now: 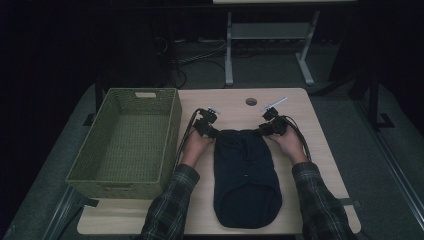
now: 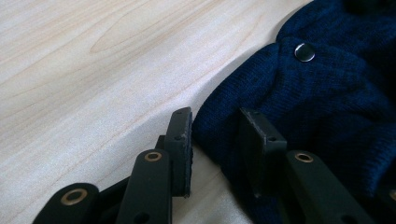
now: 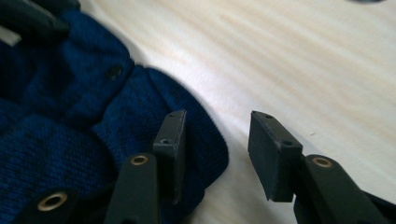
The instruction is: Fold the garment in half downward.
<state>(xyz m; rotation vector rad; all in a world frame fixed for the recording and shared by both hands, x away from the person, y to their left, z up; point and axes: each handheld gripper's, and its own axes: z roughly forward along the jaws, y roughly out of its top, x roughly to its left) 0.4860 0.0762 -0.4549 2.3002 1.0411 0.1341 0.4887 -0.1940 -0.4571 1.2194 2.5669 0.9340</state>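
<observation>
Right now a dark blue knitted garment (image 1: 246, 175) lies flat in the lower middle of the high view, on the table (image 1: 320, 150), with a green woven basket (image 1: 172, 125) at the left. Both grippers sit at its upper corners. The left gripper (image 2: 215, 135) is part spread, the corner's edge between its pads without a firm pinch; the right gripper (image 3: 217, 149) likewise straddles its corner, one pad on the knit, one over bare wood. To do this well, each should catch both layers before lifting. Open table lies above the garment; the basket wall stands close to the left hand.
</observation>
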